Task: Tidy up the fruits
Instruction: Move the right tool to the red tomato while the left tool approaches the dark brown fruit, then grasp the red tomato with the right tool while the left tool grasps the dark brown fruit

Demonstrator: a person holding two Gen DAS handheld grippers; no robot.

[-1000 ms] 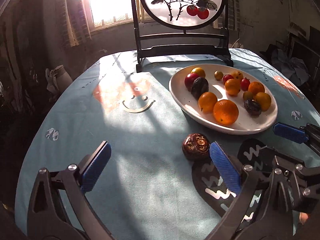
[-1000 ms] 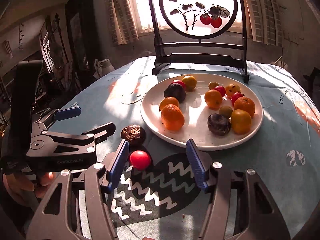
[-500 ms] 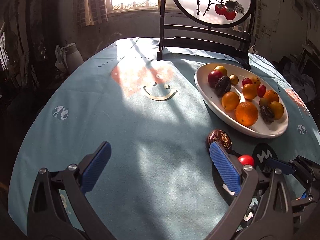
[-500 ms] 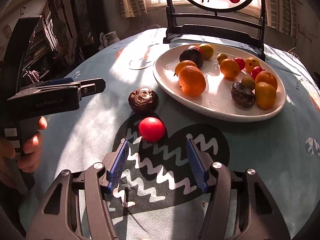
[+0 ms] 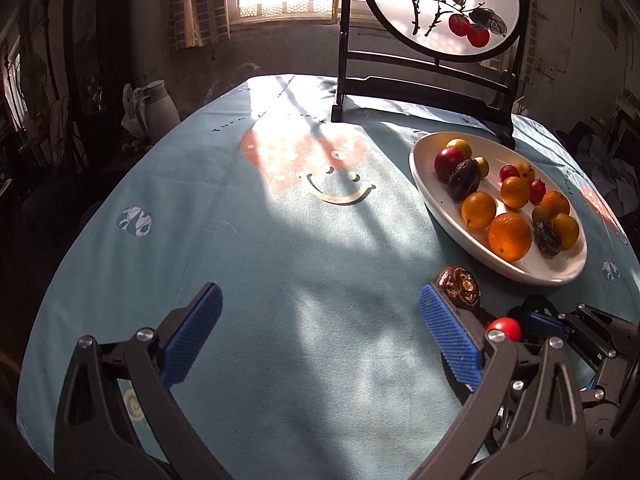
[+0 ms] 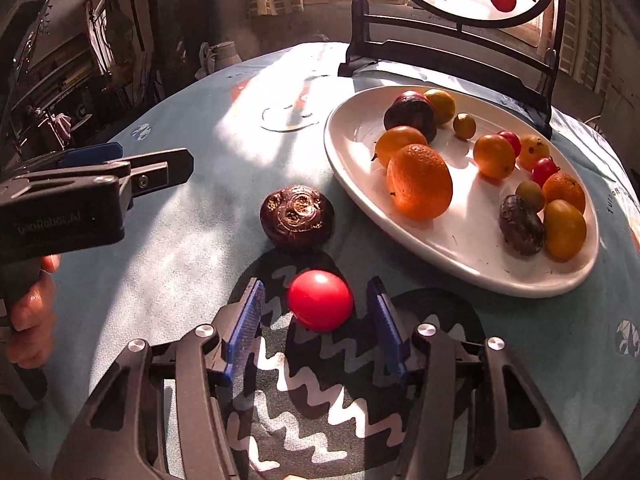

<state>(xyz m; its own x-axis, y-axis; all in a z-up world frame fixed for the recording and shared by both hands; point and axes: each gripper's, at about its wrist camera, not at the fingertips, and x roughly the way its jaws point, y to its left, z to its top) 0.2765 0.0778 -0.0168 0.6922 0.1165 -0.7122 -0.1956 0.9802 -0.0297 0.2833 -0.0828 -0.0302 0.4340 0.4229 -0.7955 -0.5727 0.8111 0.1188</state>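
A white oval plate (image 6: 360,168) holds several oranges, small tomatoes and dark fruits; it also shows in the left wrist view (image 5: 432,196). A red cherry tomato (image 6: 320,300) lies on the teal tablecloth between the open pads of my right gripper (image 6: 318,320), not touched. A dark brown water chestnut (image 6: 297,216) lies just beyond it, near the plate. My left gripper (image 5: 320,336) is open and empty over bare cloth, left of the chestnut (image 5: 458,288) and tomato (image 5: 504,329). It shows side-on in the right wrist view (image 6: 132,172).
A round painted screen on a black stand (image 5: 432,92) stands behind the plate. The table edge curves away on the left, with a pale jug (image 5: 160,108) beyond it. A hand (image 6: 28,320) holds the left gripper.
My right gripper has moved forward and down until the red tomato sits between its pads. My left gripper has drawn back to the left, away from the chestnut.
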